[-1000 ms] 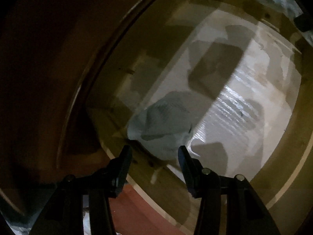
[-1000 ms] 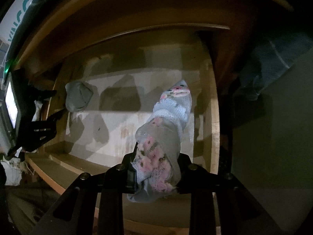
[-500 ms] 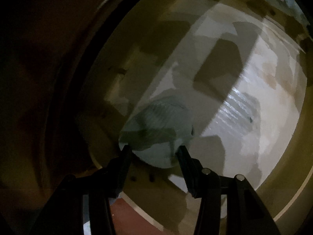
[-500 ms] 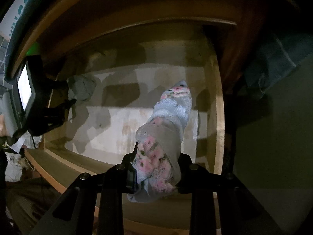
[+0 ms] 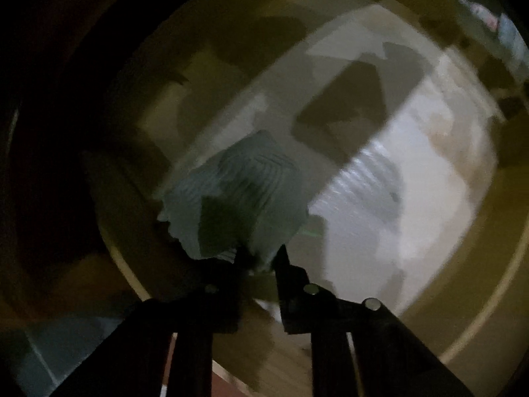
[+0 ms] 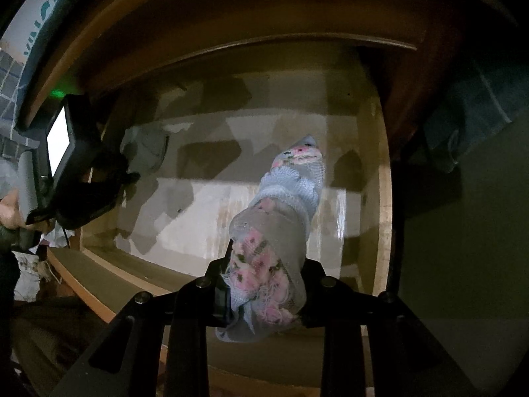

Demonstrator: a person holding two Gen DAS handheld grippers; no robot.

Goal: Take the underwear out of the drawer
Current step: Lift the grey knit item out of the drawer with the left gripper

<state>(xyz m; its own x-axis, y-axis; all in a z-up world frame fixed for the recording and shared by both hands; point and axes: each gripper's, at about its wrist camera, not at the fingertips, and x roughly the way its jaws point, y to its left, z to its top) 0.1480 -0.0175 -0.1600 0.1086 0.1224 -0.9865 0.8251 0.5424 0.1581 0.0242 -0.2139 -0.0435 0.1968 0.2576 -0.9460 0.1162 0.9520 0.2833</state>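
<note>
A pale grey-blue underwear (image 5: 244, 192) lies crumpled at the near left corner of the wooden drawer (image 5: 489, 264). My left gripper (image 5: 259, 258) points straight down over it, its jaws closing, and the fingertips pinch the fabric's near edge. In the right wrist view the same grey piece (image 6: 148, 152) shows beside the left gripper's black body (image 6: 82, 182). My right gripper (image 6: 263, 297) is shut on a floral pink-and-blue underwear (image 6: 284, 205), which hangs above the right side of the drawer (image 6: 383, 198).
A white liner (image 6: 205, 218) covers the drawer's bottom. The dark cabinet frame (image 6: 231, 16) overhangs the drawer's back. A dark blue cloth (image 6: 469, 122) hangs to the right. A person's hand (image 6: 10, 208) shows at the left edge.
My left gripper came down onto the grey underwear and its jaws went from wide apart to pinching the fabric's edge. The right gripper kept still with the floral piece.
</note>
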